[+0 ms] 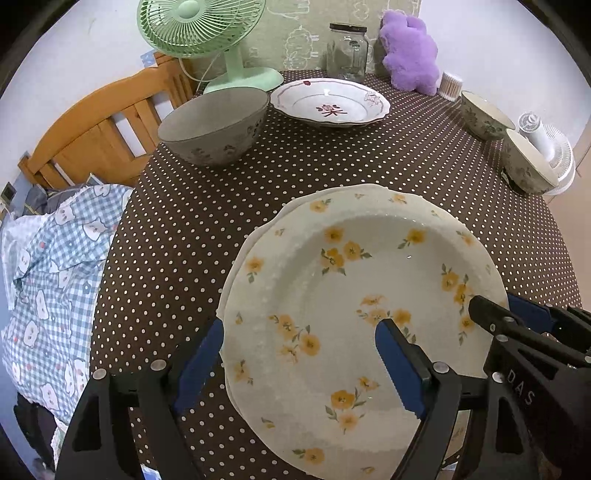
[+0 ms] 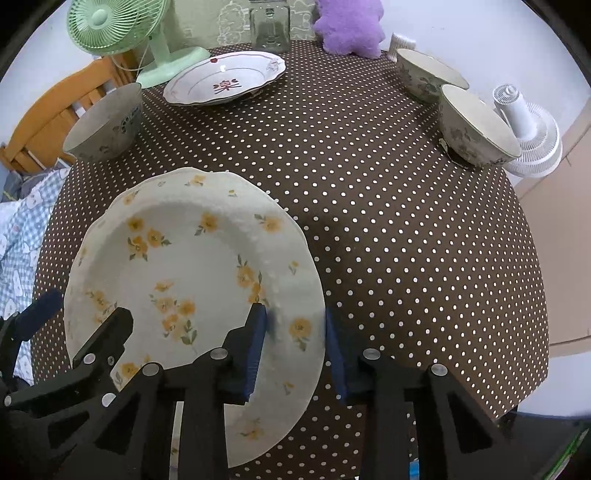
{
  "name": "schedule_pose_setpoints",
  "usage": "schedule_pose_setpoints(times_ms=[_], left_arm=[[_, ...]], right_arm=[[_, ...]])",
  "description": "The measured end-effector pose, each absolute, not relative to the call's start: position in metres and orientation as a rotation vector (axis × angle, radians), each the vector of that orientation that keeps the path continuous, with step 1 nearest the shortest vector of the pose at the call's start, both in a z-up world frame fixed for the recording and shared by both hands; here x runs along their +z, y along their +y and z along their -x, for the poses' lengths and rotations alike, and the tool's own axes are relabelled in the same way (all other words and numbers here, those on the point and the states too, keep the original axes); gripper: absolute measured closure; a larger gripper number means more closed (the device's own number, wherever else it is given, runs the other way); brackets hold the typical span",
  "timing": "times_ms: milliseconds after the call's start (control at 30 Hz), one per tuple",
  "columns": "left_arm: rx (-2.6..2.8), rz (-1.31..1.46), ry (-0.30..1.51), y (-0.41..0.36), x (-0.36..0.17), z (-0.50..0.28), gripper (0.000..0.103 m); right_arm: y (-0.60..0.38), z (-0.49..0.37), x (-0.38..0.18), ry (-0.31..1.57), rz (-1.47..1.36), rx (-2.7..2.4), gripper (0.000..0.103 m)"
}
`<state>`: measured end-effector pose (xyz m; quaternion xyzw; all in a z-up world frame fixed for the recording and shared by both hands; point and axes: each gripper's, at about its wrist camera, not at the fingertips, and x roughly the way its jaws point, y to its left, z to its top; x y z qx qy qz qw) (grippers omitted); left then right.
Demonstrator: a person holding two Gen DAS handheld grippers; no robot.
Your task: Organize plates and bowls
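A cream plate with yellow flowers [image 1: 343, 295] [image 2: 192, 258] lies on another plate at the near side of the dotted table. My left gripper [image 1: 299, 358] is open, its jaws straddling the plate's left rim. My right gripper [image 2: 295, 343] is open, its jaws on either side of the plate's right rim, not pressing it. A white plate with a red motif [image 1: 328, 101] [image 2: 225, 77] sits at the back. A grey bowl [image 1: 218, 125] [image 2: 103, 123] stands at the left. Two floral bowls [image 1: 484, 114] [image 2: 476, 125] stand at the right.
A green fan [image 1: 207, 33], a glass jar [image 1: 347, 51], a purple plush [image 1: 410, 51] and a cotton swab tub [image 1: 450, 85] line the back edge. A white fan [image 2: 528, 129] is beyond the right edge. A wooden chair [image 1: 96, 133] and checked cloth [image 1: 55, 273] are to the left.
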<state>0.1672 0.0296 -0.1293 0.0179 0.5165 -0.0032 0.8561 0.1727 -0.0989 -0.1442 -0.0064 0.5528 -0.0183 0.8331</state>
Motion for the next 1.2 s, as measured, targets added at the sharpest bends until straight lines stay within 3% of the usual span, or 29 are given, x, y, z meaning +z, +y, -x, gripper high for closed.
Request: schedule_pose_setpoints(times_ms=[233,400,500,1200], left_arm=[[-0.040,-0.041,1.060,0.033,-0.114,-0.163,0.017],[-0.048,-0.034,0.990,0.039,-0.088,-0.161,0.014],[-0.041,-0.022,0.947,0.044,-0.074,-0.162,0.008],[0.054,0.051,0.867,0.031,-0.032,-0.219,0.005]], right_arm=[[-0.098,-0.171,-0.130,1.148,0.006,-0.045,0.065],[-0.100,-0.170,-0.104,1.089,-0.024,-0.055,0.037],[-0.104,-0.170,-0.086,1.039,-0.047,-0.068,0.029],[-0.135,-0.241,-0.028,0.919,-0.065,0.105,0.026]])
